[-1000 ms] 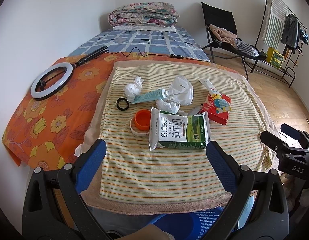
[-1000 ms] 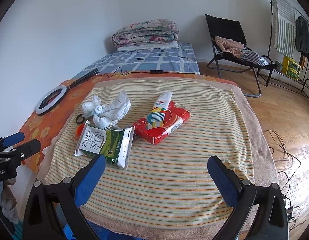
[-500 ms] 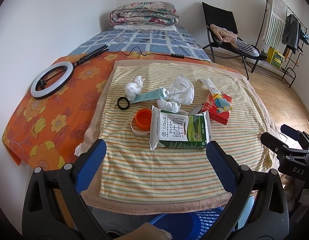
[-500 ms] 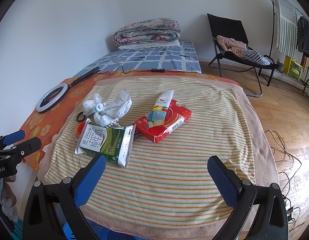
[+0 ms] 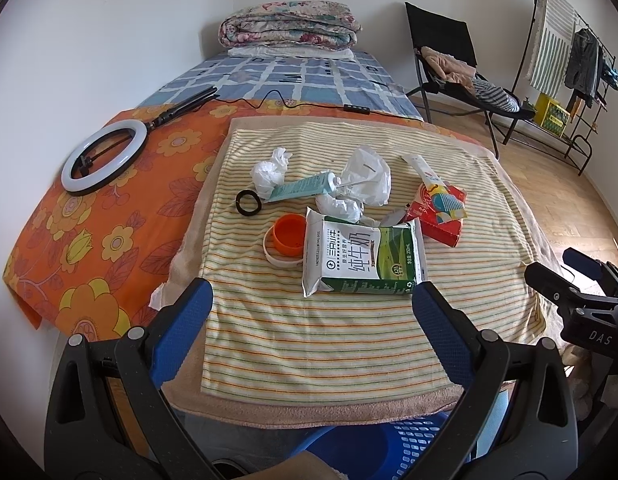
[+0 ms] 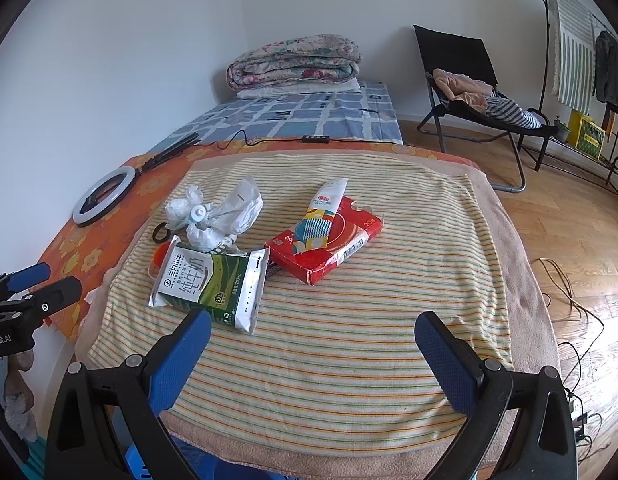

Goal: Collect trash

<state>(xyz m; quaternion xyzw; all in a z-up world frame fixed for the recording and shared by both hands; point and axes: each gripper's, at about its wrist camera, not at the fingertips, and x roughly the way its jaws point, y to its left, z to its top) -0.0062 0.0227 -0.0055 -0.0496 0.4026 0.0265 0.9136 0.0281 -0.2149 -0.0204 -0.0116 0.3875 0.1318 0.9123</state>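
Since every piece of trash lies on the striped cloth [image 5: 309, 340] covering the desk, the collecting looks barely begun. A milk carton [image 5: 361, 258] sits nearest, touching an orange lid [image 5: 289, 234]; behind it are crumpled plastic bags [image 5: 365, 176], a tube [image 5: 301, 187], a black ring [image 5: 249, 202] and a red box [image 6: 325, 242] with a wrapper [image 6: 323, 216] on top. The left hand-held gripper [image 5: 309, 336] and right hand-held gripper [image 6: 313, 356] both hover wide open, empty. A blue basket [image 5: 405, 440] shows below the desk edge, probably the destination.
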